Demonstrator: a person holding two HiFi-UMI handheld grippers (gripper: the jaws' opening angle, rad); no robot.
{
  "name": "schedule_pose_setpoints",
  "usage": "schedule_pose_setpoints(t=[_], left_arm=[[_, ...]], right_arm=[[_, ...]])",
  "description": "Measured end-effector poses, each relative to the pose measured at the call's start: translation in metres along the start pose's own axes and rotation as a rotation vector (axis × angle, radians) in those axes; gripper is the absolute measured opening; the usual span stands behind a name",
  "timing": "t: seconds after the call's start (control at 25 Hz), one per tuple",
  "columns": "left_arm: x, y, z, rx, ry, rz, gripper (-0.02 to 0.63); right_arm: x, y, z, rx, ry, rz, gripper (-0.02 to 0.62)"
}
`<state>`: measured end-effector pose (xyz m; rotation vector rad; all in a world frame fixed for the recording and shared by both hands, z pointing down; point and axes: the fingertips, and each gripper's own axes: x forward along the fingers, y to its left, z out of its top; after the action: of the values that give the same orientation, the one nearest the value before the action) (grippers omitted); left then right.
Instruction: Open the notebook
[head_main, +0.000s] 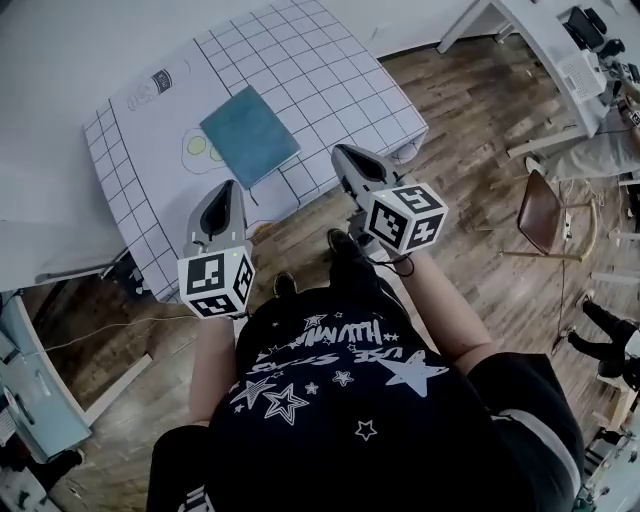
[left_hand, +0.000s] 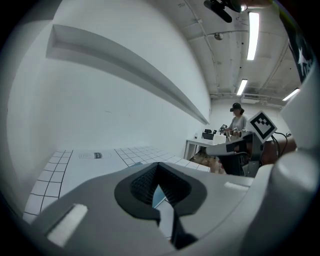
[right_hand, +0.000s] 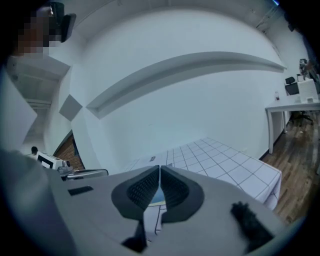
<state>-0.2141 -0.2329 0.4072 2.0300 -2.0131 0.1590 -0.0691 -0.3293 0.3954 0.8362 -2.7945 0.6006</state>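
over the near edge of the gridded surface (head_main: 330, 70), the left hand-held gripper (head_main: 228, 190) and right hand-held gripper (head_main: 342, 153) hover with jaws pressed together, holding nothing. the teal notebook (head_main: 249, 135) lies closed mid-surface, just beyond them.

1 teal square closed notebook (head_main: 249, 135); 1 white grid-printed bench (head_main: 330, 80); 2 grey grippers: left gripper (head_main: 224, 188), right gripper (head_main: 342, 152); 1 brown wooden chair (head_main: 545, 212).

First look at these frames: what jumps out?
The closed teal notebook lies flat on the white gridded table, high in the head view. The left gripper and right gripper point toward it from the near side, both shut and empty.
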Motion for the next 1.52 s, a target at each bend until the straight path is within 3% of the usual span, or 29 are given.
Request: schedule_pose_setpoints(t=[0.44, 0.8, 0.88, 1.12, 1.32, 1.52], left_arm=[[0.034, -0.028, 0.006, -0.002, 0.020, 0.119, 0.009], [0.078, -0.056, -0.016, 0.055, 0.118, 0.125, 0.012], [0.090, -0.062, -0.025, 0.089, 0.148, 0.130, 0.113], [0.124, -0.077, -0.057, 0.284, 0.277, 0.188, 0.218], [0.143, -0.069, -0.073, 0.472, 0.349, 0.315, 0.235], [0.161, -0.059, -0.090, 0.550, 0.441, 0.359, 0.243]], right_arm=[[0.045, -0.038, 0.034, -0.054, 0.035, 0.185, 0.018], [0.063, -0.069, 0.036, -0.040, 0.071, 0.279, 0.018], [0.063, -0.082, 0.035, -0.039, 0.082, 0.284, 0.018], [0.064, -0.126, 0.038, -0.031, 0.103, 0.276, 0.018], [0.067, -0.150, 0.036, -0.013, 0.116, 0.280, 0.018], [0.066, -0.171, 0.029, -0.003, 0.143, 0.276, 0.018]])
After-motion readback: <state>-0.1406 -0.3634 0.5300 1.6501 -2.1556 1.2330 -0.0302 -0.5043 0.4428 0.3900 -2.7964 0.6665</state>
